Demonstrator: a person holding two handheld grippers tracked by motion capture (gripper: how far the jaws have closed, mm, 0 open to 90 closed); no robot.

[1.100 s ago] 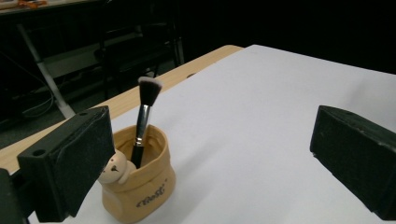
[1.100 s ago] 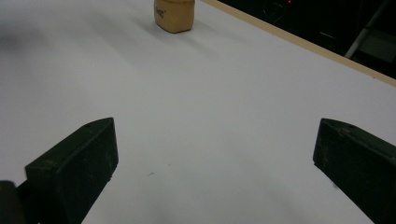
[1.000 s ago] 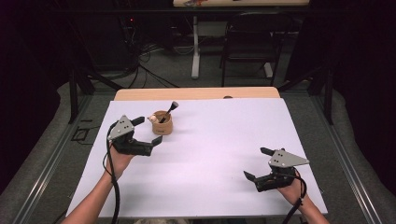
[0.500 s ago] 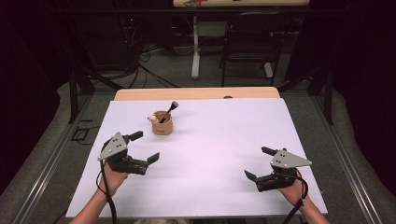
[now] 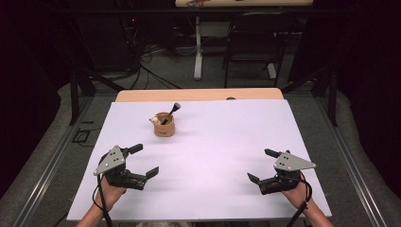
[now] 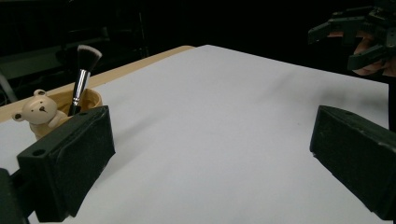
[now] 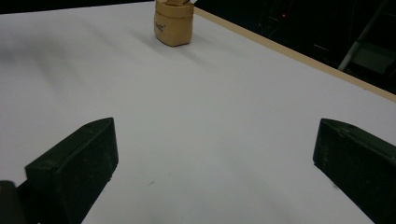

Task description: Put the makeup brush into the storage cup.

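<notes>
Brush (image 5: 171, 112) and its tan cup (image 5: 164, 126) are sitting on the white table sheet (image 5: 227, 142), toward the far left part of it and well apart from both grippers. In the high view the brush is leaning in the cup with its bristle head pointing up and to the right, and a small bear figure (image 5: 153, 120) is perching at the cup's left rim. The left gripper view is showing the same cup (image 6: 88, 100) behind that gripper's left jaw, with the brush (image 6: 83, 70) standing in it, white-tipped bristles uppermost, and the bear (image 6: 39, 111) just beside the handle. The left gripper (image 5: 141, 161) is hovering near the front left edge of the sheet, its jaws spread wide and nothing lying between them; the person's hand (image 5: 111, 193) is gripping it from below. The right gripper (image 5: 259, 165) is sitting near the front right corner, likewise gaping wide and carrying nothing, and it is also appearing far off in the left gripper view (image 6: 359, 35). From the right gripper view the cup (image 7: 173, 23) is standing far ahead on bare white sheet, with the table's wooden edge (image 7: 299, 53) running behind it.
</notes>
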